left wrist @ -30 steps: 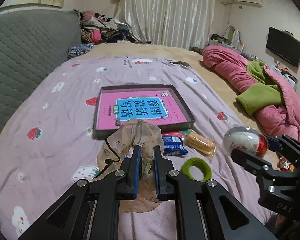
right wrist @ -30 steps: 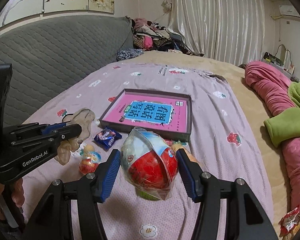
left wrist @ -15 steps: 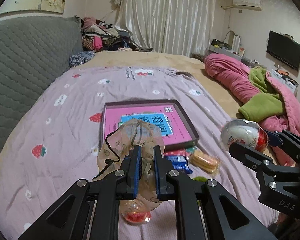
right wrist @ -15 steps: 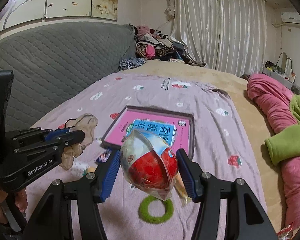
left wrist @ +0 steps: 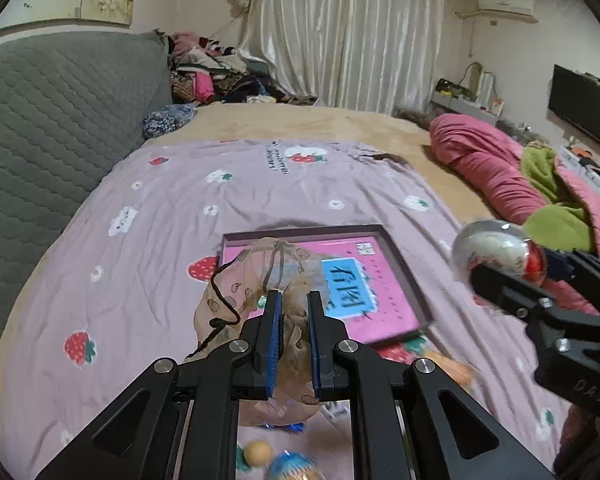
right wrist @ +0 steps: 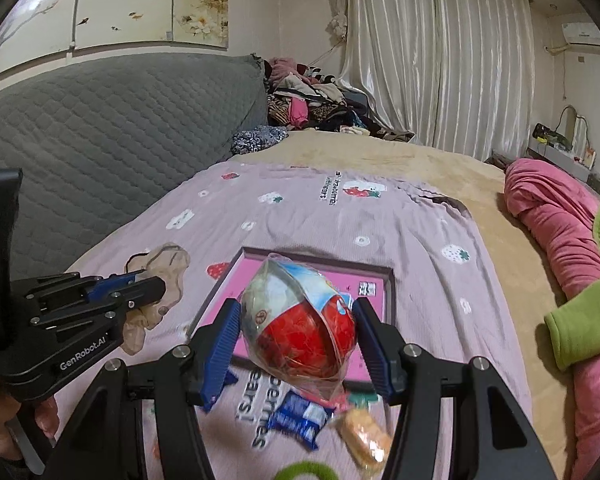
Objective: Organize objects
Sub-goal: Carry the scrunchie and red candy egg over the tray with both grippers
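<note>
Left gripper [left wrist: 293, 334] clamped nearly shut on a sheer beige drawstring pouch [left wrist: 260, 280], fabric bunched between the blue pads and hanging loose below, its black cord [left wrist: 220, 300] looping out toward 9 o'clock. Pouch held above the near edge of a dark-framed tray [left wrist: 404, 276] holding a pink book with a blue label [left wrist: 346, 284], tray lying flat on the lilac strawberry-print bedsheet [left wrist: 172, 216].

Right gripper [right wrist: 298, 330] closed about halfway around a plastic-wrapped red and white toy egg [right wrist: 300, 328], both blue pads pressing its sides, egg raised clear of the sheet. From the left wrist view, that same egg [left wrist: 496, 250] at 3 o'clock, well apart from the pouch.

On the sheet below the right gripper: a blue snack packet [right wrist: 300, 420] at 6 o'clock, a wrapped yellow biscuit [right wrist: 366, 442] just beside it toward 5 o'clock, part of a green ring [right wrist: 304, 472] at the bottom edge. Small round toys [left wrist: 284, 458] blurred beneath the left gripper. Pink quilt [right wrist: 556, 232] and green blanket [right wrist: 580, 328] bunched at 3 o'clock. Fingers [right wrist: 46, 416] of a hand on the left gripper's handle at 8 o'clock.
</note>
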